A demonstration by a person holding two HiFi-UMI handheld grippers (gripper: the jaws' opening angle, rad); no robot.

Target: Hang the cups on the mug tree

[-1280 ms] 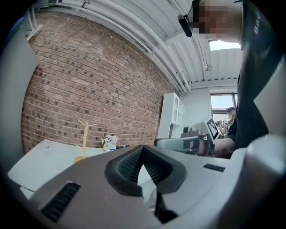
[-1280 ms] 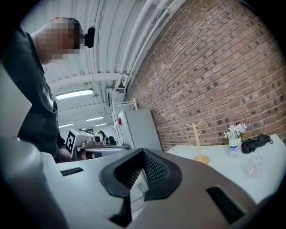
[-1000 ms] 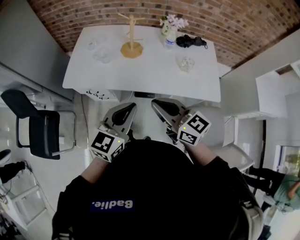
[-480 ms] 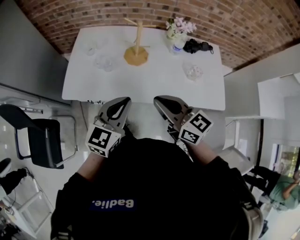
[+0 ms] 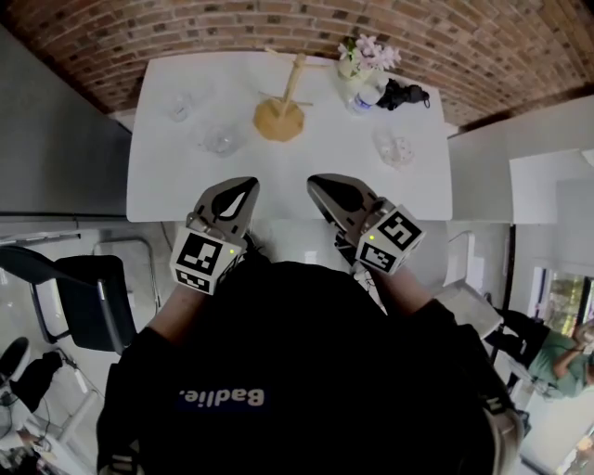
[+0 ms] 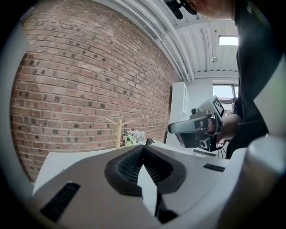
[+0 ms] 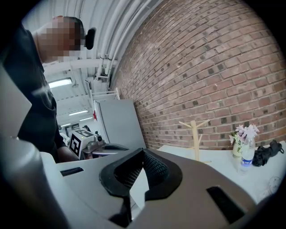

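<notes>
While it's wooden, mug tree (image 5: 281, 111) branches.

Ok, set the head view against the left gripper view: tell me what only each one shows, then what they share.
Only the head view: glass cups on the white table, and a black chair on the floor. Only the left gripper view: the ceiling with its pipes and a window. Both: that white table, the empty mug tree, the flowers, the brick wall and the right gripper.

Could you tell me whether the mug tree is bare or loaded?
Bare: nothing hangs on the mug tree; its pegs all stand empty.
</notes>
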